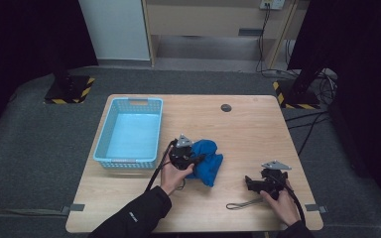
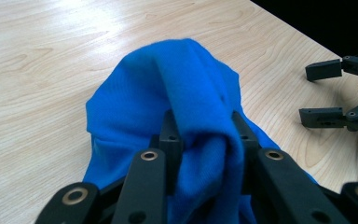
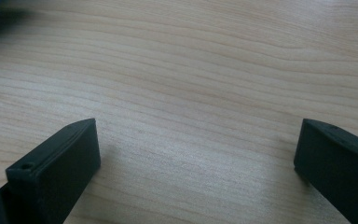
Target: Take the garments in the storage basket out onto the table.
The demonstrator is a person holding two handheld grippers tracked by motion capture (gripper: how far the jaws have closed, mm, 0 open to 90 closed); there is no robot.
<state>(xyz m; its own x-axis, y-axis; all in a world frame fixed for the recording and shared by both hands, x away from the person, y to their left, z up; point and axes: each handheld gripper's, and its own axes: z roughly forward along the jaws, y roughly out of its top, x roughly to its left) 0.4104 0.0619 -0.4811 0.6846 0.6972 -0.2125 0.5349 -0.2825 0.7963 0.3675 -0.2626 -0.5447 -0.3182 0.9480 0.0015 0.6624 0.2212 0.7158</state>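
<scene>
A bright blue cloth lies bunched near the middle of the wooden table. My left gripper is shut on a fold of that blue cloth, and in the left gripper view the fabric bulges between the two black jaws and hides their tips. My right gripper rests low over the table at the front right, jaws wide apart with bare wood between them. That right gripper also appears open at the right edge of the left gripper view.
A light blue plastic basket stands on the table's left side. A small dark round disc sits near the far edge. A thin dark cord loop lies by the front edge, left of the right hand.
</scene>
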